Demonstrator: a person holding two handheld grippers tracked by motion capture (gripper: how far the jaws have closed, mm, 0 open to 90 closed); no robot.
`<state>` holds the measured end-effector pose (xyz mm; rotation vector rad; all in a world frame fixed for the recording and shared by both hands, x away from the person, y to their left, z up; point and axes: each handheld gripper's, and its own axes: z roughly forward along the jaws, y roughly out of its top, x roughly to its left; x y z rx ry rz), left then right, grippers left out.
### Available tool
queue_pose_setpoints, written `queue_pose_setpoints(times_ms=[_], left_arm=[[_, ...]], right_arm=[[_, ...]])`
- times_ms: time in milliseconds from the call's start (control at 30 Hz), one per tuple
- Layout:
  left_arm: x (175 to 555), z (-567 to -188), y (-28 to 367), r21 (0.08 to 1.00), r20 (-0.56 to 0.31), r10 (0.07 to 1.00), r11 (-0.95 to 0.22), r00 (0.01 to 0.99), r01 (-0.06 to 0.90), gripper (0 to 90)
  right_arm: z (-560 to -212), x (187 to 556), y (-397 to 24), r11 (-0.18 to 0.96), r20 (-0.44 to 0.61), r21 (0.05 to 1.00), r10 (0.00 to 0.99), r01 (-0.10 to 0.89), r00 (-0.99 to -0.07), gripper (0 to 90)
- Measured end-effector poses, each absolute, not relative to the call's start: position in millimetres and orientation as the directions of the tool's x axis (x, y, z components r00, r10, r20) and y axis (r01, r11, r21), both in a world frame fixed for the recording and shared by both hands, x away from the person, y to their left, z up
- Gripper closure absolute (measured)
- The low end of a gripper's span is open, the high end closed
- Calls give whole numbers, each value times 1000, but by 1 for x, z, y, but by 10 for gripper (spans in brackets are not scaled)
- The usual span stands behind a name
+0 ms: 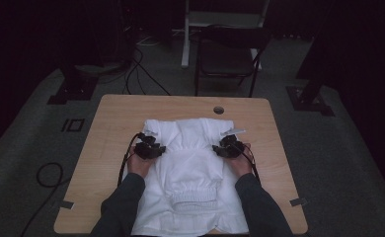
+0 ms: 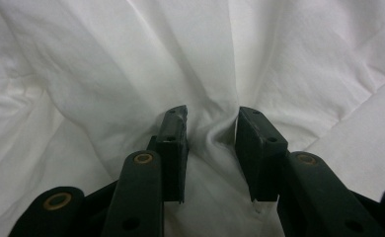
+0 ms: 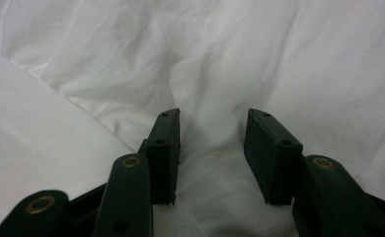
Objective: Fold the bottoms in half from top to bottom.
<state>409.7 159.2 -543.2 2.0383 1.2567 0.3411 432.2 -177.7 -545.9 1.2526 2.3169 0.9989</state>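
Observation:
A white garment with an elastic band lies spread over the middle and front of the wooden table. My left gripper rests on the garment's left side, pointing inward. In the left gripper view its jaws stand apart, with a raised fold of the white cloth between them. My right gripper sits on the garment's right side, mirroring the left. Its jaws are apart over a soft bulge of the cloth, and the pads are not pressing it.
A round cable hole is in the table's far edge, just past the garment. A dark chair stands behind the table. Cables run over the grey floor at the back left. Bare wood borders the garment on both sides.

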Motion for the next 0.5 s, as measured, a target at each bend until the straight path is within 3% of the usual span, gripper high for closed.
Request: queue_pose_setpoints(times_ms=[500], left_arm=[[372,-545,163,689,-151,845,-282,513,668,648]], right_arm=[[-547,392,-182,379,63,710,805,593,-590,570]])
